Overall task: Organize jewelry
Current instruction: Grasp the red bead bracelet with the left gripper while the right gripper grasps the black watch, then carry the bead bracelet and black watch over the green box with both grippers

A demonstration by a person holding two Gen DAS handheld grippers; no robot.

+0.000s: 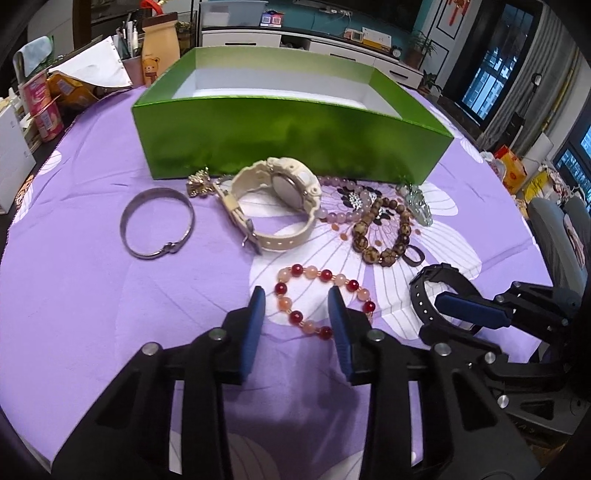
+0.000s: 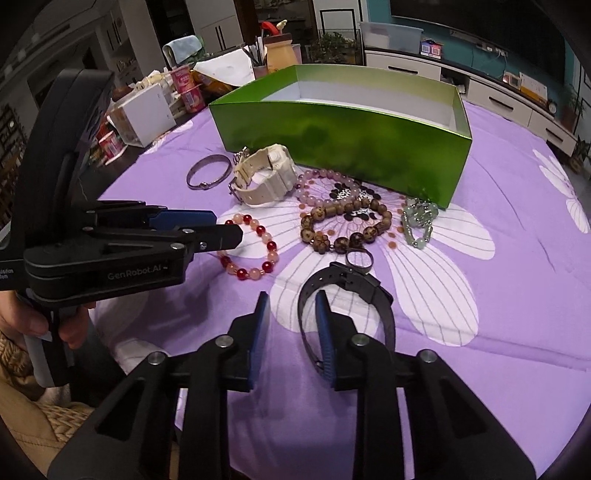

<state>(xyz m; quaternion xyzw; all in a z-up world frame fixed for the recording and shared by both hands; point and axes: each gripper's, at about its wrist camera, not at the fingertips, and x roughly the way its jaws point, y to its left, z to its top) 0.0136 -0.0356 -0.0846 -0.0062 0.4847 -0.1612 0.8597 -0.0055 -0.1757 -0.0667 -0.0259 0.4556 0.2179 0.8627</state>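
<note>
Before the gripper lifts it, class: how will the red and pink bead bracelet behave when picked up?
The red and pink bead bracelet is probably floppy: its loop lies uneven on the cloth. The round, glossy beads may slip from the left gripper, whose jaws stand open.

Clutter around the purple floral tablecloth [image 1: 92, 295]

Past the tablecloth's far left corner stand a tan bear-printed bottle [image 1: 159, 44], a pink pen cup [image 1: 133, 70] stuffed with pens just beside it, a sheet of white paper [image 1: 92, 68], red-and-pink cans [image 1: 38, 101], an orange snack packet [image 1: 68, 88] and a white box [image 2: 142, 114]. Well beyond the tablecloth's far edge runs a white TV cabinet [image 1: 295, 38] carrying a translucent storage bin [image 2: 391, 35]; potted plants [image 1: 421, 48] stand at its right end.
</note>
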